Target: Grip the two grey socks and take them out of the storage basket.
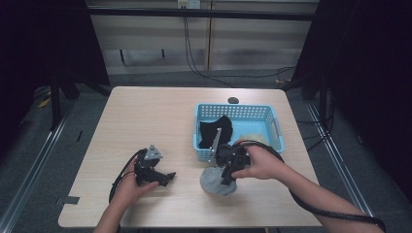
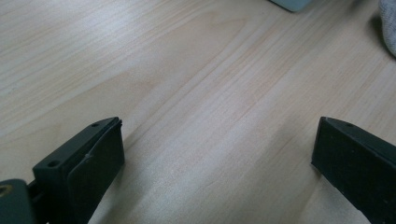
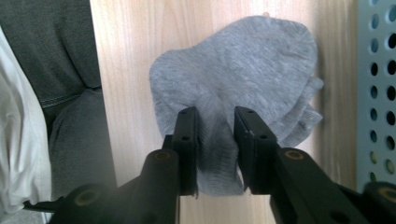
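The right gripper (image 3: pixel 215 140) pinches a fold of a grey sock (image 3: pixel 243 74). The sock lies on the table (image 1: pixel 145 116), just near of the blue basket (image 1: pixel 272 116). A black cloth (image 1: pixel 215 131) sits in the basket, with something pale beside it that is hard to make out. The left gripper (image 2: pixel 217 149) is on the left, its jaws wide apart with nothing between them but bare wood.

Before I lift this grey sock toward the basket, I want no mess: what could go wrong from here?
1. The right gripper pinches only a bunched fold of the grey sock; it could slip free on lifting.
2. The blue basket stands close beside the sock, so the dangling cloth might snag its near wall.
3. The left gripper rests open on the table, too far to catch a drop.
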The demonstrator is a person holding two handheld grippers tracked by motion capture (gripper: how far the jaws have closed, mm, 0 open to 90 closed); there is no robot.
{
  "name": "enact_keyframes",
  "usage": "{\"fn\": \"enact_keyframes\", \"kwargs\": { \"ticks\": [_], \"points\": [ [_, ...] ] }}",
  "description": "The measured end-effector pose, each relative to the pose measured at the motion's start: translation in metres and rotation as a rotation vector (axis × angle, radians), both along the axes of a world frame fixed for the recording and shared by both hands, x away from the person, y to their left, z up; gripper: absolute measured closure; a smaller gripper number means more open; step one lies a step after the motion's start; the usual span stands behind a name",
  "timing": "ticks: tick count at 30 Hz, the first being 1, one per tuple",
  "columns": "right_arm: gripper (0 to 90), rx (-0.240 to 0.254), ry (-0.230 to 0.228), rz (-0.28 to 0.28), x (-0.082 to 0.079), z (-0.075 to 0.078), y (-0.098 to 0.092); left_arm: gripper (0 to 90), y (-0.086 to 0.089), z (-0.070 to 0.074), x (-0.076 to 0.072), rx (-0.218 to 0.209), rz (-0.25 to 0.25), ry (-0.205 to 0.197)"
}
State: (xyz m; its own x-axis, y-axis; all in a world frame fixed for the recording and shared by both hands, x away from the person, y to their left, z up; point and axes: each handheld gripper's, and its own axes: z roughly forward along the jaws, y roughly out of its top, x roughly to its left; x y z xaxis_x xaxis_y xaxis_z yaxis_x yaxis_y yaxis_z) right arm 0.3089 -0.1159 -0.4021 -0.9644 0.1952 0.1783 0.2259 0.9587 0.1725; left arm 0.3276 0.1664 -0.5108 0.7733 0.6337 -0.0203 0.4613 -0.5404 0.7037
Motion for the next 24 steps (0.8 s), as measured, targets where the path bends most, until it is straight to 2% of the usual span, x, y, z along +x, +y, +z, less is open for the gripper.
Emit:
{"fn": "enact_keyframes", "kwargs": {
  "ticks": [2, 3, 7, 8, 15, 19, 20, 24],
  "points": [
    [66.6, -0.005, -0.003, -0.009, -0.001, 0.0, 0.0, 1.8, 0.0, 0.0, 0.0, 0.005, 0.0, -0.003],
    [61.0, -0.011, -0.02, -0.012, -0.001, 0.001, 0.0, 1.7, 0.0, 0.0, 0.0, 0.001, 0.0, 0.0],
    [55.5, -0.015, -0.034, -0.027, -0.001, 0.002, -0.002, 1.7, 0.0, 0.0, 0.0, 0.001, 0.0, 0.001],
    [50.7, -0.012, -0.034, -0.023, -0.001, 0.002, -0.004, 1.7, 0.0, 0.0, 0.0, 0.005, 0.0, -0.003],
    [46.3, -0.015, -0.046, -0.03, -0.004, 0.004, -0.008, 1.2, -0.001, 0.0, 0.001, 0.007, 0.001, 0.0],
    [39.8, -0.035, -0.061, -0.037, -0.006, 0.004, -0.013, 1.2, -0.001, 0.0, 0.001, 0.005, 0.002, -0.001],
    [37.6, -0.039, -0.064, -0.058, -0.008, 0.004, -0.015, 1.2, -0.001, 0.0, 0.001, 0.007, 0.001, 0.0],
    [35.4, -0.044, -0.074, -0.07, -0.009, 0.004, -0.023, 1.2, -0.001, 0.0, 0.001, 0.007, 0.001, 0.0]
  ]
}}
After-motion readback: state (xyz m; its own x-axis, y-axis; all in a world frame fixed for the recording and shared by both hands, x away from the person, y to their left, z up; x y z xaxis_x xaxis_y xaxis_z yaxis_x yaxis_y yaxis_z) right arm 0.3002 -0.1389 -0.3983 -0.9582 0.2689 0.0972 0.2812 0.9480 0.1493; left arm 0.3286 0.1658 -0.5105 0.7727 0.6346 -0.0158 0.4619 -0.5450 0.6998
